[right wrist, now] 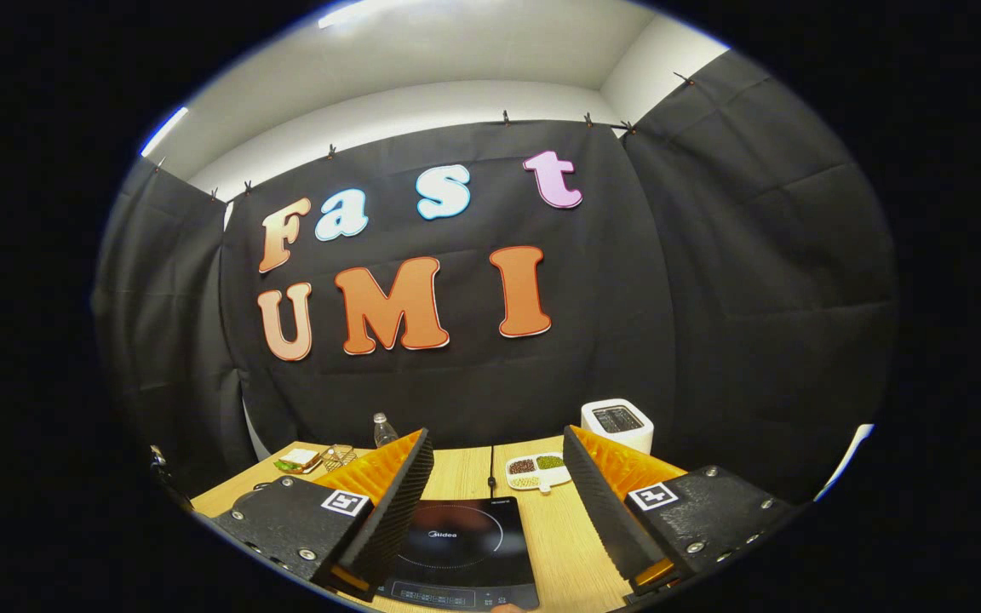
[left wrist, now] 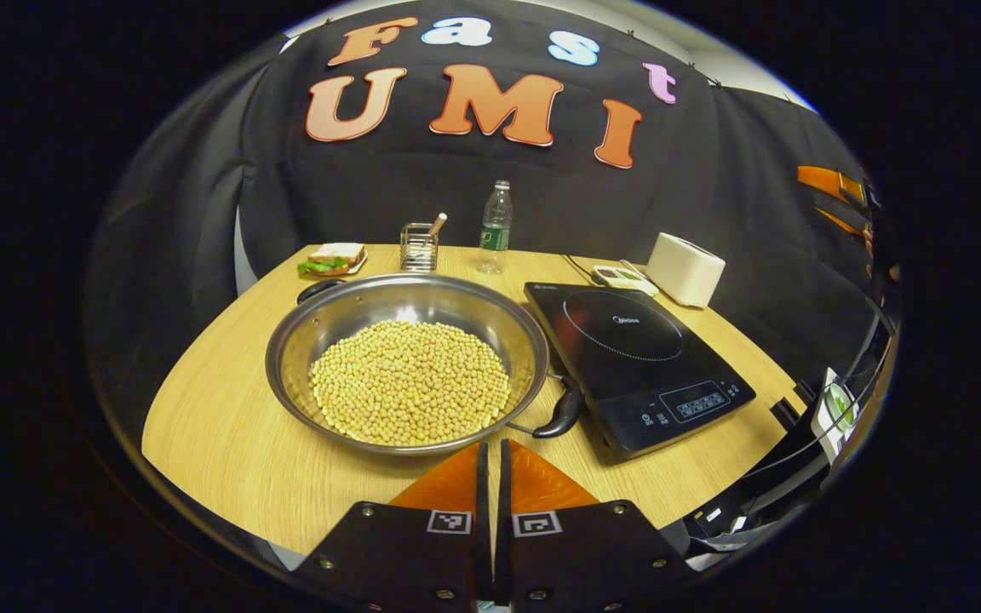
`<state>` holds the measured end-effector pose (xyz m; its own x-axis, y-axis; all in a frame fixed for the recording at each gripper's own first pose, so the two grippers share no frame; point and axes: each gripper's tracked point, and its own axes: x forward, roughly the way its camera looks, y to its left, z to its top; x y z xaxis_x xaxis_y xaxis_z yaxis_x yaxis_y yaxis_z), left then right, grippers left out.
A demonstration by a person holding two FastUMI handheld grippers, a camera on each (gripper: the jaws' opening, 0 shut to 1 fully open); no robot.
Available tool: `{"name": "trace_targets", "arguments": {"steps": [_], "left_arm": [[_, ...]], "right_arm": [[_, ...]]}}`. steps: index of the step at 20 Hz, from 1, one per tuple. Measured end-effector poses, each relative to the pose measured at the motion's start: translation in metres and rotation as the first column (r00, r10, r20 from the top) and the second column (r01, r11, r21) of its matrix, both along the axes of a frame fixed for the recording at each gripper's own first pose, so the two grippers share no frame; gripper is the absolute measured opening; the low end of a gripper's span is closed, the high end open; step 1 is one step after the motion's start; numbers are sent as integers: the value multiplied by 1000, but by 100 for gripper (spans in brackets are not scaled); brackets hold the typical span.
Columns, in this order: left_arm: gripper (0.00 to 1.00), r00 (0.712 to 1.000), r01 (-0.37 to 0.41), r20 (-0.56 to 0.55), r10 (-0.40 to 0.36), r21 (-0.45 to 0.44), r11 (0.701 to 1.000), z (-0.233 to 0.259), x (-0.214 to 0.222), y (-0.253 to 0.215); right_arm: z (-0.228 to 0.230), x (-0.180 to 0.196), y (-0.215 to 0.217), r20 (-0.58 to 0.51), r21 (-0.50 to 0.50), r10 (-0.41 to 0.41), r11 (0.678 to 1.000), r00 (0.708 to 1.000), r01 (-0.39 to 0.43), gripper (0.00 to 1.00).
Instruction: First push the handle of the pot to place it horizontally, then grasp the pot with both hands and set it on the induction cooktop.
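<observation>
Both grippers wait above the wooden surface (left wrist: 226, 443); the pot is not on the cooktop.

The wide steel pot (left wrist: 303, 340) full of pale beans (left wrist: 410, 383) stands just left of the flat black induction cooktop (left wrist: 635, 362), its black handle (left wrist: 563, 413) hanging down beside the cooktop's edge. The left gripper (left wrist: 493, 464) is closed and empty; the right gripper (right wrist: 497, 502) is wide apart, empty, above the cooktop.
</observation>
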<state>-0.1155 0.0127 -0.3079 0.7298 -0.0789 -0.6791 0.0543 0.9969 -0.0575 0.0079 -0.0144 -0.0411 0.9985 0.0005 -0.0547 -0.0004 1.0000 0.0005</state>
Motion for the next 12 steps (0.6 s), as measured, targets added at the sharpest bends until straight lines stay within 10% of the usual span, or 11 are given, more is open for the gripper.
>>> {"name": "trace_targets", "arguments": {"steps": [12], "left_arm": [[3, 997, 12, -81, -11, 8, 1000, -45, -2, -9]], "right_arm": [[-29, 8, 4, -57, -3, 13, 1000, 998, -13, 95]]}}
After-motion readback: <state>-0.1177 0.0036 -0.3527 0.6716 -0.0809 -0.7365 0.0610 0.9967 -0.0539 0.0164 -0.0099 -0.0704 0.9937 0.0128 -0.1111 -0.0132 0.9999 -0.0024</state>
